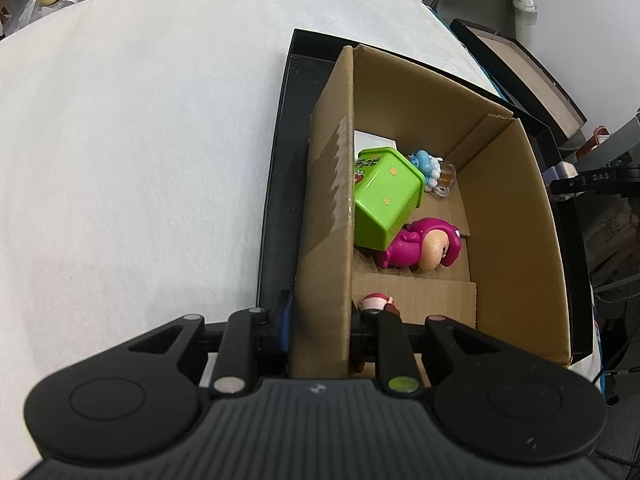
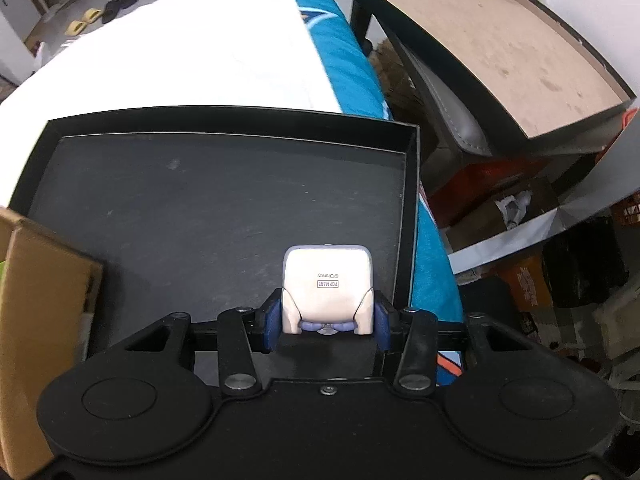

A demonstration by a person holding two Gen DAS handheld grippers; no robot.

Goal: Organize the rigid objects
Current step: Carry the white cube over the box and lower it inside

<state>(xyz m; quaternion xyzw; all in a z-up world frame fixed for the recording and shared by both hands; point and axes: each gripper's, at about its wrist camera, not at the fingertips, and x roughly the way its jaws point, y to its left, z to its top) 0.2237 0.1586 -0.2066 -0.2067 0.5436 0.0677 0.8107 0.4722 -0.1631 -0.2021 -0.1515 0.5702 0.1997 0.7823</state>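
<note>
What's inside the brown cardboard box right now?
Inside the cardboard box: a green plastic box, a magenta figure, a blue figure, a clear mug and a small red-capped figure, partly hidden by the left gripper.

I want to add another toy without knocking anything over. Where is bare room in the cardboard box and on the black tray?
Cardboard box: bare floor along the right wall, beside the pink figure; crowded by the left wall around the green box. Black tray: wide bare floor beyond the cream toy.

both wrist views look steeply down, close; both share the black tray (image 2: 224, 120) and cardboard box (image 1: 516, 216).
</note>
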